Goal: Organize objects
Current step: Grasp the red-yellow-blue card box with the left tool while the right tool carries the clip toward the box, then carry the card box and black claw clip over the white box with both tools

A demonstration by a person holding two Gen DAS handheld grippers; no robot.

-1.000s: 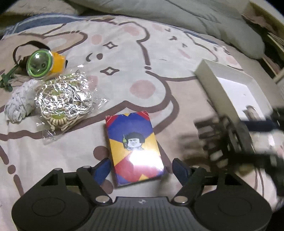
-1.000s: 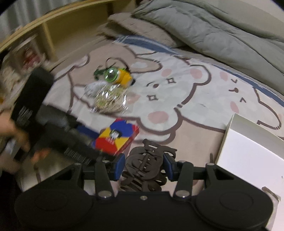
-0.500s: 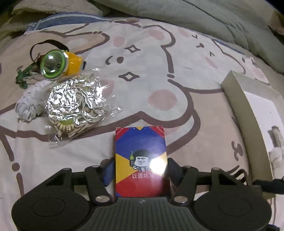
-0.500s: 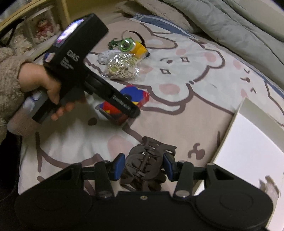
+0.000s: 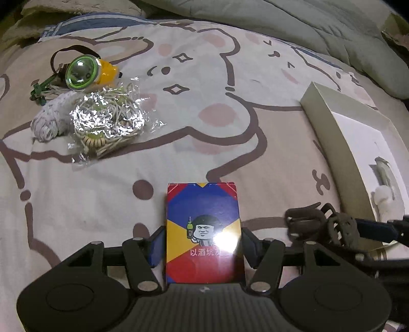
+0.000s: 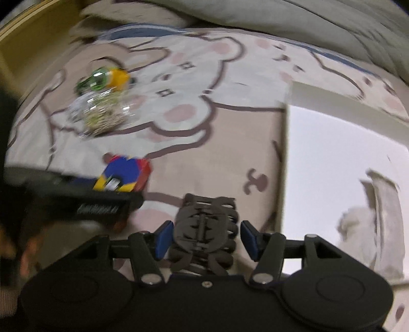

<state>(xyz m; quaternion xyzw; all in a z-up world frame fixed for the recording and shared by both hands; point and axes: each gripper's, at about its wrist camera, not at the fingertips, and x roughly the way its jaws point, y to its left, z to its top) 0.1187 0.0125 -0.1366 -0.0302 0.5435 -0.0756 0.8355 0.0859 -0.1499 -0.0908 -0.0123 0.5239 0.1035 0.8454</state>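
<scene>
The card box (image 5: 203, 232) is clamped between the pads of the left gripper (image 5: 203, 245) at the lower centre of the left wrist view, lying on the cartoon bedsheet (image 5: 204, 127). In the right wrist view the right gripper (image 6: 204, 238) has just been opened, and the dark hair claw (image 6: 204, 229) is seen between its parted pads, released, just beside the white box (image 6: 332, 158) at the right of the frame.

A bed fills the scene, covered by a pale bedsheet (image 5: 209, 76) printed with brown-outlined cartoon animals and pink cheek spots; at the far side lies a rumpled grey-green duvet (image 5: 319, 28); a beige pillow (image 5: 76, 7) sits at the far left; a yellowish wooden bed frame (image 6: 28, 48) runs along the left; the light is dim and warm.
</scene>
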